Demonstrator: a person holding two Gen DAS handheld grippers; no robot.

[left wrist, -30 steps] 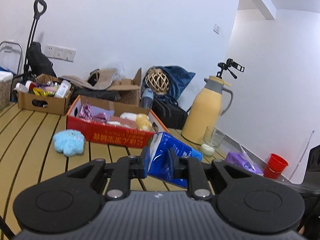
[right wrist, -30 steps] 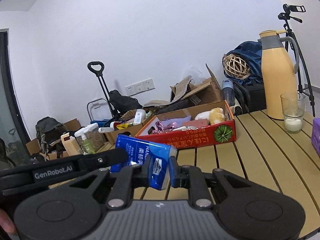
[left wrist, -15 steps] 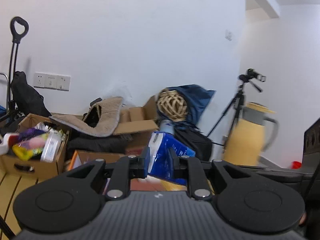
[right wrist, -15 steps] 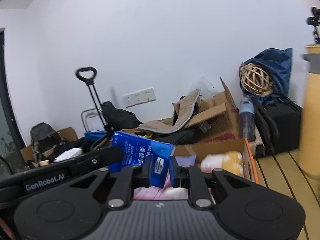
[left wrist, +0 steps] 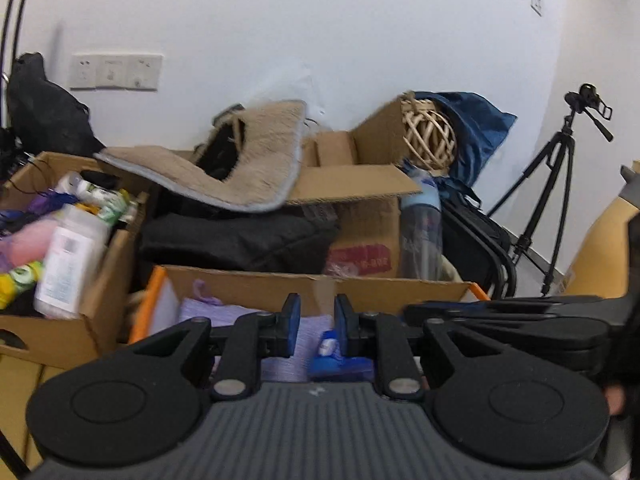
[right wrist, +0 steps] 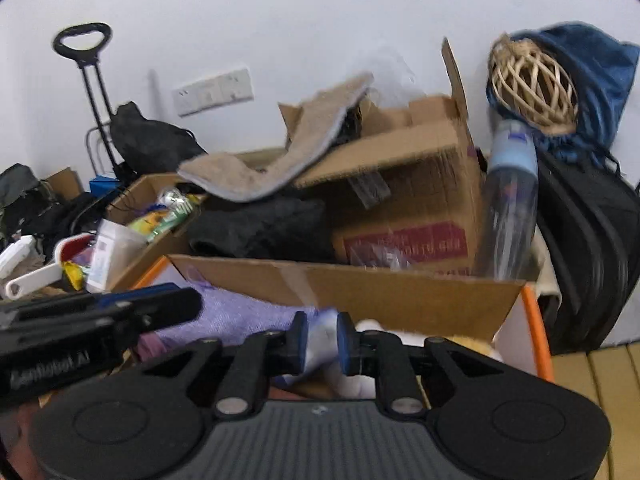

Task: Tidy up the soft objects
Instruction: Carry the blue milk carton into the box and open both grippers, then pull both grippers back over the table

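I hold a blue tissue pack [left wrist: 334, 358] between both grippers, over the orange-rimmed cardboard box [left wrist: 280, 282]. My left gripper [left wrist: 316, 312] is shut on one end; only a low corner of the pack shows between its fingers. My right gripper [right wrist: 322, 328] is shut on the other end, a pale blurred edge of the tissue pack [right wrist: 320, 340]. In the cardboard box [right wrist: 360, 286] lie a purple cloth [right wrist: 240, 316] and white and yellow plush [right wrist: 472, 346]. The purple cloth [left wrist: 236, 314] shows past the left fingers. Each gripper's black body crosses the other's view.
Behind the box stand a brown carton [left wrist: 360, 184] with a beige mat [left wrist: 248, 160] draped over it, black bags, a wicker ball [left wrist: 430, 136] and a water bottle [left wrist: 420, 232]. A carton of bottles [left wrist: 72, 240] sits left. A tripod [left wrist: 560, 184] stands right.
Both grippers have carried the pack forward from above the slatted table to above the orange-rimmed box. The pack now hangs lower between the fingers. The clutter at the wall looks much nearer.
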